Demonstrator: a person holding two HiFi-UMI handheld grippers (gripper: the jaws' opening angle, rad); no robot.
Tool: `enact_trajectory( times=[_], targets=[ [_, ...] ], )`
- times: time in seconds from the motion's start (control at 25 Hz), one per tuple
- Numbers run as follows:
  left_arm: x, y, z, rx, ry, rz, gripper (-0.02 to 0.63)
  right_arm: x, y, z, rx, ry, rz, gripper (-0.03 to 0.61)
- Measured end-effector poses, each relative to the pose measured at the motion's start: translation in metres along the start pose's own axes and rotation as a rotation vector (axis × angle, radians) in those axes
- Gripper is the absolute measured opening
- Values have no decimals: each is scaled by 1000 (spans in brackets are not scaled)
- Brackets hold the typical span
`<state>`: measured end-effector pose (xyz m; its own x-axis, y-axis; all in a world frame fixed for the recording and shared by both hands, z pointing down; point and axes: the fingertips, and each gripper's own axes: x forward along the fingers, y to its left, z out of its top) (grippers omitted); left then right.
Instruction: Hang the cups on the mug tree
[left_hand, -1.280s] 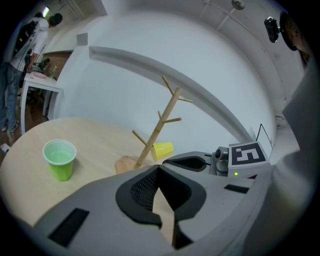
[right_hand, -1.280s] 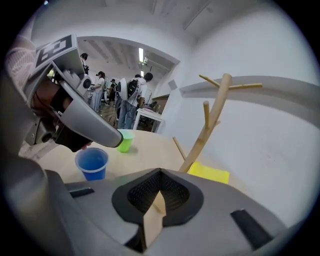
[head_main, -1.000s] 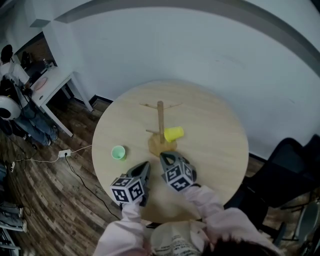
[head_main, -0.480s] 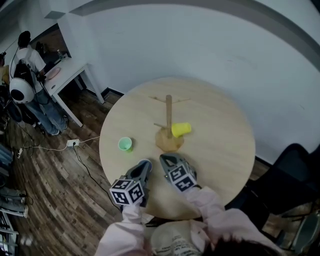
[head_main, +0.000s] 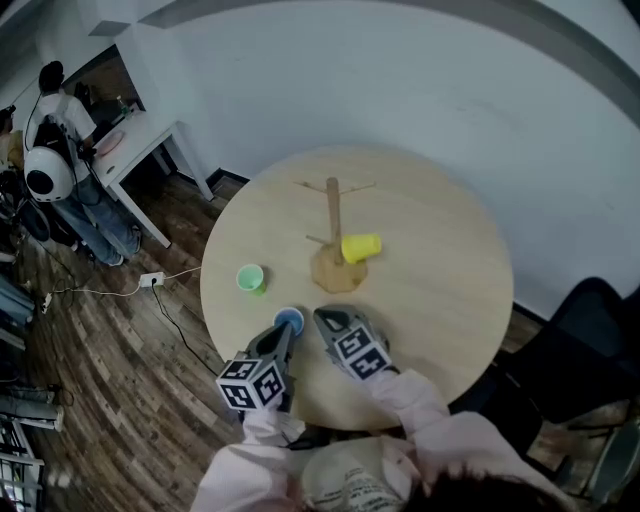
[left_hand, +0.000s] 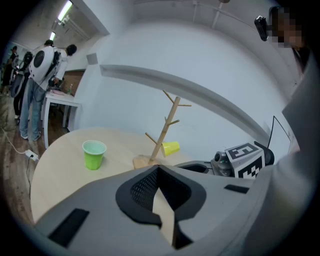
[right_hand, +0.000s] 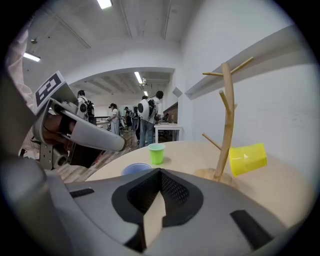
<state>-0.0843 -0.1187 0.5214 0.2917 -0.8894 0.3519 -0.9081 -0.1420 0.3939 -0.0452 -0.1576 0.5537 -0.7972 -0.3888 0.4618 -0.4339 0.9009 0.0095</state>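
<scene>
Round pale table (head_main: 430, 300), mug tree (head_main: 333, 215) mid-table with the yellow cup (head_main: 360, 247) on a low peg, left gripper (head_main: 283, 338) and right gripper (head_main: 324, 319) both pressed shut and empty, upright blue cup (head_main: 289, 321) just off the left one's tip, green cup (head_main: 250, 278) farther left.

Mug tree (head_main: 333, 212): wooden, upright, round base, thin bare pegs up top, stands near centre of round table. Yellow cup (head_main: 360, 247): hangs sideways off low peg, right of trunk, just above base. Green cup (head_main: 250, 278): upright, mouth up, on table left of tree. Blue cup (head_main: 289, 321): upright, mouth up, nearer front edge, apart from green.
</scene>
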Motion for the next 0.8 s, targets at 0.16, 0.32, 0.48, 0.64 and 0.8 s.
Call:
enact_trajectory(
  times=[0.16, 0.32, 0.48, 0.64, 0.8],
  targets=[
    [1, -4, 2, 12, -2, -8, 5, -3, 4, -1, 17, -12, 15, 0],
    [-1, -5, -1, 19, 5, -25, 5, -7, 10, -7, 40, -19, 21, 0],
    [-6, 2, -1, 16, 0, -26, 5, -9, 14, -12, 68, -22, 20, 0],
    [-15, 7, -3, 10, 0, -30, 5, -12, 22, -15, 79, -19, 16, 0],
    [-31, 17, -6, 4, -1, -25, 5, -13, 32, -14, 95, -22, 5, 0]
  ],
)
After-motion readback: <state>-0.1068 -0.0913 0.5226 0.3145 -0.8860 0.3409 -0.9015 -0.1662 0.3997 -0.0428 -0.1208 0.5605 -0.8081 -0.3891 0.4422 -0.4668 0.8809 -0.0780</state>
